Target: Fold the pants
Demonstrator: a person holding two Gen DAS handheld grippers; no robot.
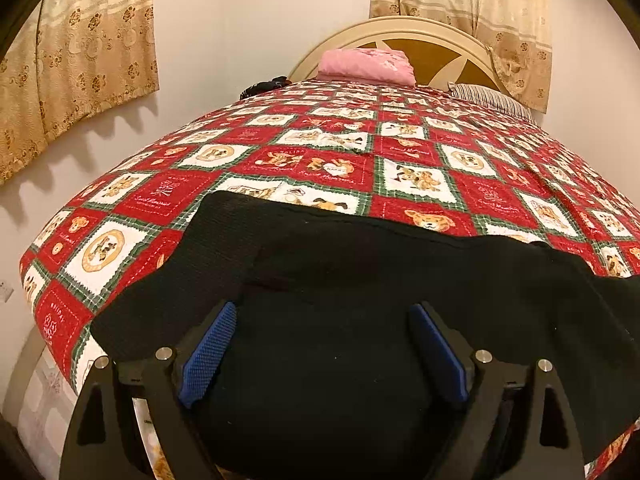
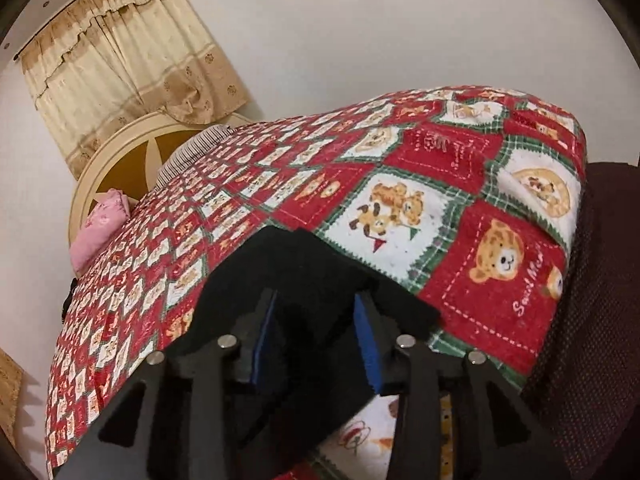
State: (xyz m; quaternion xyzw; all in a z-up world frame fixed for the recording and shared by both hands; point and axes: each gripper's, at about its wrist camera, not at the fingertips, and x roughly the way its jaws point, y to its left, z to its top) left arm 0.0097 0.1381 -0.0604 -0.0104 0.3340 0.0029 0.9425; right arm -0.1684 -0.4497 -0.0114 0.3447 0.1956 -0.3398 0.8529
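Observation:
Black pants [image 1: 360, 280] lie spread across the near end of a bed with a red, white and green bear-print quilt [image 1: 328, 152]. My left gripper [image 1: 324, 320] is open, its blue pads [image 1: 212, 348] wide apart just above the black cloth near its left part. In the right wrist view the pants [image 2: 304, 268] form a raised fold. My right gripper [image 2: 316, 320] has its blue pads [image 2: 366, 332] partly closed with the black cloth between them; the contact is dark and hard to read.
A pink folded cloth [image 1: 366, 64] and a striped pillow [image 1: 488, 98] lie by the cream headboard [image 1: 424, 36]. Curtains [image 1: 80, 60] hang on the wall. A dark object [image 1: 262, 86] sits at the bed's far left edge. A dark brown chair [image 2: 592, 300] stands at the bed's right.

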